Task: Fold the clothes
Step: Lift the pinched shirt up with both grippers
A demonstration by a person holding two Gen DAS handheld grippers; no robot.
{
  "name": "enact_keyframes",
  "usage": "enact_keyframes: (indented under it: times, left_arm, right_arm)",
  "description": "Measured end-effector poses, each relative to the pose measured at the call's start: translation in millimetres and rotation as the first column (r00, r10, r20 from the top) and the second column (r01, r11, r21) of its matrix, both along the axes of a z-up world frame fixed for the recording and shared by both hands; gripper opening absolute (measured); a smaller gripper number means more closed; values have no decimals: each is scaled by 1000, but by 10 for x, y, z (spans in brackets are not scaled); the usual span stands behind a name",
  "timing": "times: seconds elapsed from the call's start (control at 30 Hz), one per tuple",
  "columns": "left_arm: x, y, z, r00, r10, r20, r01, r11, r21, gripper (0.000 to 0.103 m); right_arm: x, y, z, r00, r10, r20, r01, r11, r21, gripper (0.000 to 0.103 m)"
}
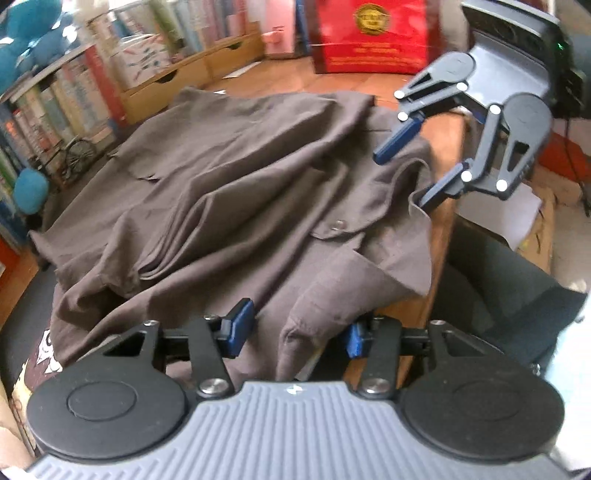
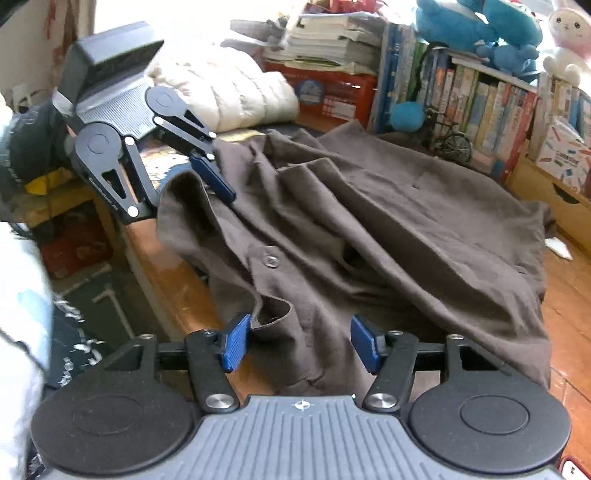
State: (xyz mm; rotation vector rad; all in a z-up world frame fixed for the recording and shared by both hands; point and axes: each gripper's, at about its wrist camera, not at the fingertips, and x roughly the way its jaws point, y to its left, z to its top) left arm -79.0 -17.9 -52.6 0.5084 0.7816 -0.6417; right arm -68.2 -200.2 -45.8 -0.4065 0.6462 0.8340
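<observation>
Brown button-up shirt (image 1: 229, 192) lies rumpled and spread over a wooden table (image 1: 443, 206), near edge draped toward the grippers. One button (image 2: 271, 261) shows on the placket.

Left gripper (image 1: 295, 334): jaws partly spread, a fold of shirt hem bunched between the blue pads (image 1: 236, 328). Fabric reaches the pads, but whether they actually press it cannot be told.

Right gripper (image 2: 299, 341): jaws partly spread, shirt edge lying between its blue pads (image 2: 236, 341). Left pad sits at a curled hem edge; the right pad looks clear of the cloth. No firm pinch visible.

In the left wrist view the right gripper sits at the shirt's right corner by the table edge, lower finger under a lifted flap. Bookshelf (image 2: 476, 96) and blue plush toy (image 2: 480, 26) behind.
</observation>
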Motion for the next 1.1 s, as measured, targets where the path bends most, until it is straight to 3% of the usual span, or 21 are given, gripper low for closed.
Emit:
enact_keyframes:
  times: [0.2,0.27,0.3,0.33,0.37,0.43,0.5,0.57,0.7,0.87,1.1]
  left_arm:
    - [44,-37,-10,1000,-5,-23,5,1000,-22,54]
    - [63,-37,-13,999,-8,-32,7,999,-35,52]
    - [66,-37,-11,999,-13,-40,11,999,-44,45]
    - [66,-37,-7,998,-21,-54,18,998,-56,34]
    - [63,-45,-5,997,-29,-65,25,998,-65,30]
    - [47,-59,-2,997,-32,-65,27,998,-63,26]
    - [66,-41,14,996,-15,-83,8,997,-82,18]
    - [101,11,64,994,15,-109,-28,992,-120,13]
    - [107,141,278,991,42,-128,-68,976,-209,10]
    - [-136,242,658,994,13,-107,-43,961,-274,9]
    - [-607,297,1155,999,-40,26,46,956,-290,10]
  right_arm:
    - [-212,81,-18,991,122,47,-117,989,-89,66]
    - [-232,104,-29,990,127,59,-122,989,-88,66]
    - [-226,109,-27,992,113,61,-108,991,-73,63]
    - [-211,112,-25,994,93,65,-89,994,-63,57]
    - [-193,115,-24,995,73,70,-69,996,-55,42]
    - [-122,80,-28,999,41,29,-41,999,-10,35]
    - [-93,49,-23,1000,13,-21,-12,999,38,19]
    - [-121,65,13,1000,-29,-3,29,999,45,7]
    - [-184,20,271,995,-88,49,84,993,78,6]
    - [-428,2,706,991,-65,114,52,993,108,6]
    - [-714,-38,1253,964,-92,248,61,990,130,6]
